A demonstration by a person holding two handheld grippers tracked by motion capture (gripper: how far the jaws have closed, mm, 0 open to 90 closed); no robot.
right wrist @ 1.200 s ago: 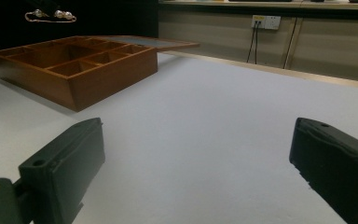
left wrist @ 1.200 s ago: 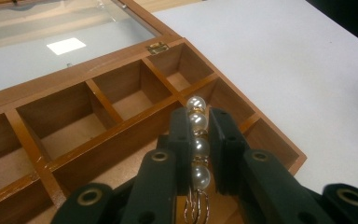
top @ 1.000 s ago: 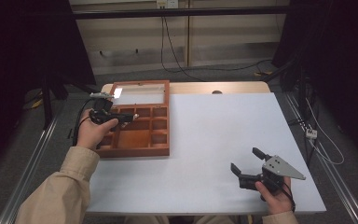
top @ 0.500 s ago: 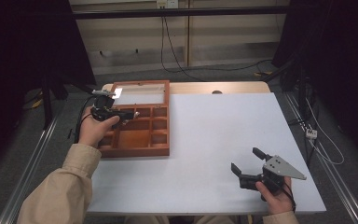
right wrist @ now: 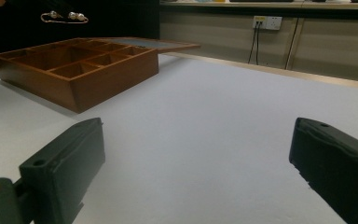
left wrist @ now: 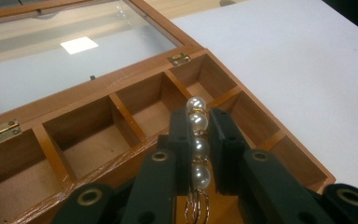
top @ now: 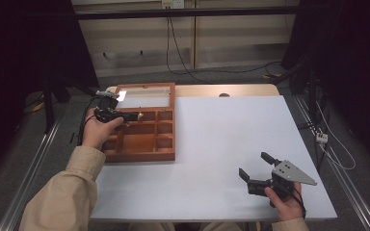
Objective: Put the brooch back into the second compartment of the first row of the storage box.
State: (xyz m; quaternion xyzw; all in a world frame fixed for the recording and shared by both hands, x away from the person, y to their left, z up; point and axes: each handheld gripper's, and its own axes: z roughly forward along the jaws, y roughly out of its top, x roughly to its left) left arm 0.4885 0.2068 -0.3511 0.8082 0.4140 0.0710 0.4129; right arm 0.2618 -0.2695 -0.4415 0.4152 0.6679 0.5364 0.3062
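Left hand-held gripper [left wrist: 199, 140] is clamped on a pearl bracelet [left wrist: 198, 140] over the wooden box [top: 144, 132], not dropped in yet; right hand-held gripper [top: 255, 167] idles, jaws spread.

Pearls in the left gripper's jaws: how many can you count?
4 pearls show, strung in one line between the left gripper's shut jaws: one past the tips, three between them. More may hang hidden below, where gold rings trail.

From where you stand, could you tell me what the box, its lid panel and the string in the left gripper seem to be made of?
Box: wood, glossy reddish-brown varnish, visible grain, brass-looking hinges.
Lid panel: likely glass or clear plastic; it reflects a light.
String: pearl-like beads, glossy white, with gold-coloured metal links; real or imitation, I cannot tell.
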